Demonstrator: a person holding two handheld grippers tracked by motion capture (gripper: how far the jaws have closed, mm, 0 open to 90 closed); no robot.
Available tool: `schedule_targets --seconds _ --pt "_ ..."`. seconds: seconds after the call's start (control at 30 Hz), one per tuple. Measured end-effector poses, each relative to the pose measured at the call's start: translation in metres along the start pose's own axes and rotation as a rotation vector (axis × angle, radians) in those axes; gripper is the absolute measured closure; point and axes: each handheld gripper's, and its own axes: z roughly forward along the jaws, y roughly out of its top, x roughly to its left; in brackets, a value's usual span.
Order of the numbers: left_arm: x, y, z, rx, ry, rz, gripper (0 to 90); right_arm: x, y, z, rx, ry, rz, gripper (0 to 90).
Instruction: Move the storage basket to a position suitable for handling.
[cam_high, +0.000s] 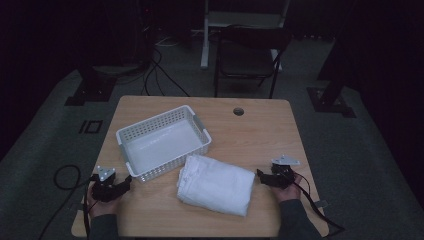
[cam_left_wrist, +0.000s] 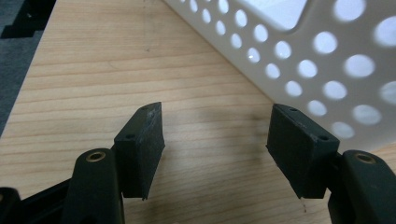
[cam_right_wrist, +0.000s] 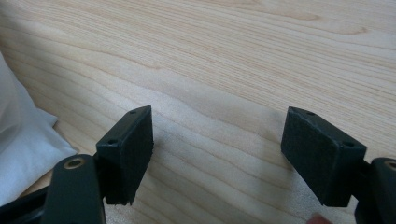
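As the folded white towel lies on the desk beside the basket, both hand-held grippers, left and right, stand wide, empty; soft, light, likely floppy, so best pinched at opposite folded edges.

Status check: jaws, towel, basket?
Left gripper open, empty, beside basket. Right gripper open, empty, right of folded towel. Towel on table, untouched. Nothing in the way.
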Motion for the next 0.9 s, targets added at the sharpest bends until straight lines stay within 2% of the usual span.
schedule_targets --seconds 0.2,0.3,0.47,0.9 --pt "0.0 0.0 -0.008 -0.036 -0.008 -0.019 35.6 0.001 0.0 0.0 0.001 -0.001 0.002 24.9" --pt "0.001 0.0 -0.012 -0.046 -0.023 -0.038 35.6 0.001 0.0 0.0 0.001 -0.002 0.003 24.8" --pt "-0.001 0.001 -0.019 -0.071 -0.046 -0.049 35.6 0.001 0.0 0.0 0.002 0.002 0.0 23.5" --pt "0.001 0.005 -0.029 -0.097 -0.072 -0.07 35.4 0.001 0.0 0.0 0.006 0.009 -0.009 21.3"
